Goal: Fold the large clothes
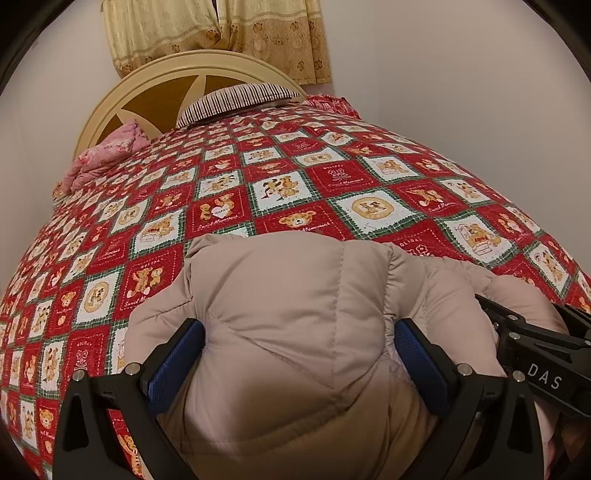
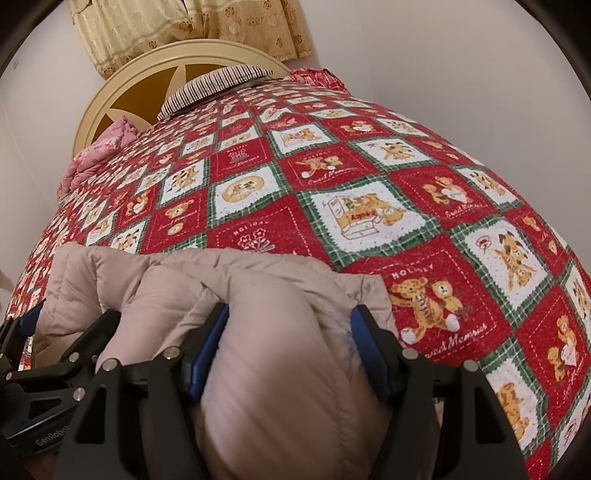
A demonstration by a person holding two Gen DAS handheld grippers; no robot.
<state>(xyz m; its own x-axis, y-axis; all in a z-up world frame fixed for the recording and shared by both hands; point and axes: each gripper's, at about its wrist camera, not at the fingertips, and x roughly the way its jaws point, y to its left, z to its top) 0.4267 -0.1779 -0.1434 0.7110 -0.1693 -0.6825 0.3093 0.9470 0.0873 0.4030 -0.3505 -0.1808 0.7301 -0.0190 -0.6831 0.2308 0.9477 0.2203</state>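
Beige puffer jacket (image 1: 295,332), bunched and quilted, at the near edge of a bed, on a red-and-white quilt (image 1: 280,177) printed with teddy bears and green plaid borders. Farthest left in the left wrist view, a crumpled pink floral cloth (image 1: 107,155) at the head of the bed, just beside a cream headboard (image 1: 155,77) with brown panels. Right of that, a striped pillow (image 1: 236,99) leaning at the headboard, under yellow patterned curtains (image 1: 221,29) on a pale wall. Lower down, left gripper (image 1: 299,350) with blue pads (image 1: 173,365) set wide, one on each side of a thick fold of the jacket and pressed against the padding, gripping that fold. At the right edge of the same view, black frame of the right gripper (image 1: 532,354), close alongside, above the same garment. In the right wrist view, left gripper (image 2: 26,332) partly visible at the far left, its frame over the jacket's edge. Toward the middle, jacket (image 2: 207,288) spread in puffy ridges across the quilt (image 2: 406,206). Right gripper (image 2: 291,332) likewise spread wide, blue pads (image 2: 210,343) bearing on both sides of a fat roll of jacket, holding it. Farther right, bare quilt squares with bears and script lettering, running to the bed's right side.
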